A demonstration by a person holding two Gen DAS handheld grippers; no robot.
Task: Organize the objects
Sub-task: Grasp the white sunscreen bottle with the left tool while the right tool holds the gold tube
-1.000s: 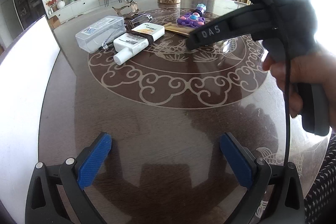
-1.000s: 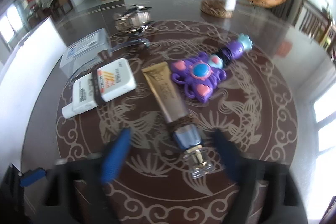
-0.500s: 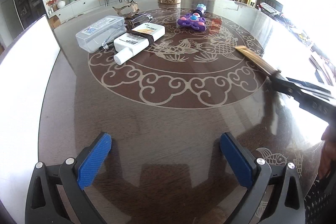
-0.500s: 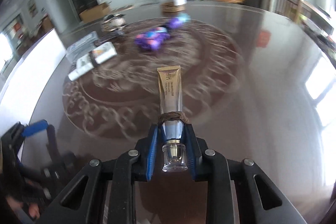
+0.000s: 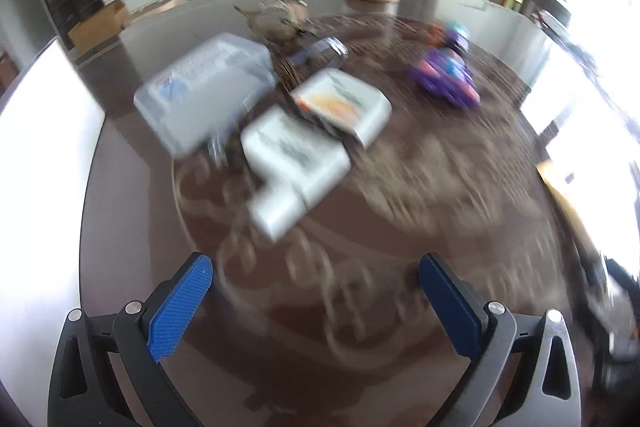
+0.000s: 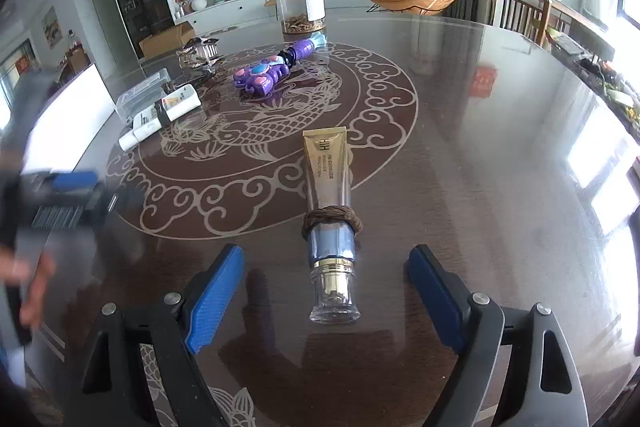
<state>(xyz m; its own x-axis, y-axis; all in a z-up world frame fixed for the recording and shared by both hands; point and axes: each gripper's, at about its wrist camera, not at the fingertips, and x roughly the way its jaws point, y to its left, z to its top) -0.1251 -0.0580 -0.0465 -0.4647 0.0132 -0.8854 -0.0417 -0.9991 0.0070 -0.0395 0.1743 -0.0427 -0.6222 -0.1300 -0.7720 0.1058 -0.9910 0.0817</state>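
A gold tube [image 6: 328, 195] with a clear cap and a brown band lies on the dark round table [image 6: 460, 147], between the open fingers of my right gripper [image 6: 326, 291], which is not touching it. My left gripper [image 5: 316, 301] is open and empty, a short way in front of a white bottle [image 5: 308, 147] with a dark band. The white bottle [image 6: 162, 115], a clear plastic box [image 5: 204, 91] and a purple toy [image 6: 272, 71] lie further back. The left view is motion-blurred.
A clear jar [image 6: 299, 3] stands at the far side of the table. A small metal ornament [image 6: 198, 53] sits behind the box. A white surface [image 5: 40, 167] borders the table on the left. The left gripper and hand [image 6: 36, 207] show blurred in the right wrist view.
My right gripper has set the gold tube down on the table and opened. My left gripper has moved forward toward the white bottle and the clear box.
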